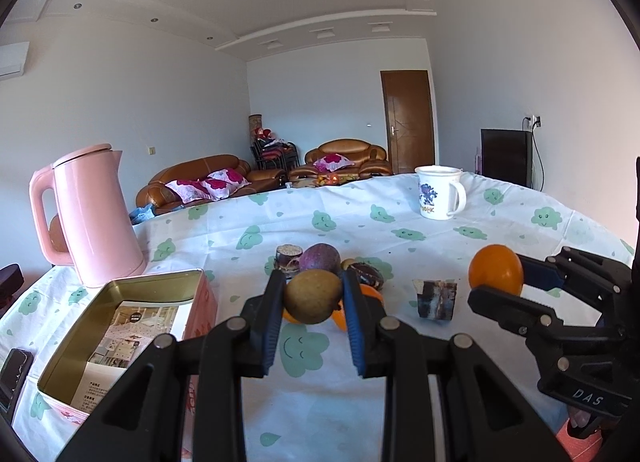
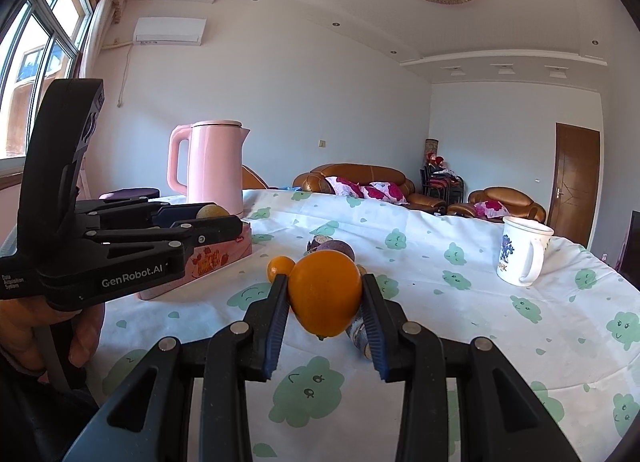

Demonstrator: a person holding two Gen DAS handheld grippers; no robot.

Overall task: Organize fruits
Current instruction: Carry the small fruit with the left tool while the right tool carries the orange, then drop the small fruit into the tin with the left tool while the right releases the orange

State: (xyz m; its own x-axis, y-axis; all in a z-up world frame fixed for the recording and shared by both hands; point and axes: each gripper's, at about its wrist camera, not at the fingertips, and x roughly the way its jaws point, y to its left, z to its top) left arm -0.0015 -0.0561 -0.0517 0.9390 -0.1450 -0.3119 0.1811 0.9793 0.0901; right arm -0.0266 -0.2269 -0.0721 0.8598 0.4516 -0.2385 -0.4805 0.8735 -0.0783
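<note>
The left gripper (image 1: 312,298) is clamped on a brownish-green fruit (image 1: 313,296), held above the table (image 1: 500,229) just right of the open tin (image 1: 120,326). The right gripper (image 2: 325,298) pinches an orange (image 2: 325,294), also lifted clear of the cloth. Behind them lie a purple fruit (image 1: 319,258), small oranges (image 2: 280,266) and cut pieces (image 1: 435,298). Farther off stand a pink kettle (image 1: 94,213) and a mug (image 1: 438,191).

A pink kettle (image 1: 90,213) stands at the left of the frame on the cloud-print tablecloth (image 1: 400,221), lid shut. A white mug (image 1: 438,191) with a blue figure sits upper right — handle to the right. Behind, brown sofas (image 1: 200,177) with floral cushions (image 1: 224,181) — and a brown door (image 1: 408,121), closed.
</note>
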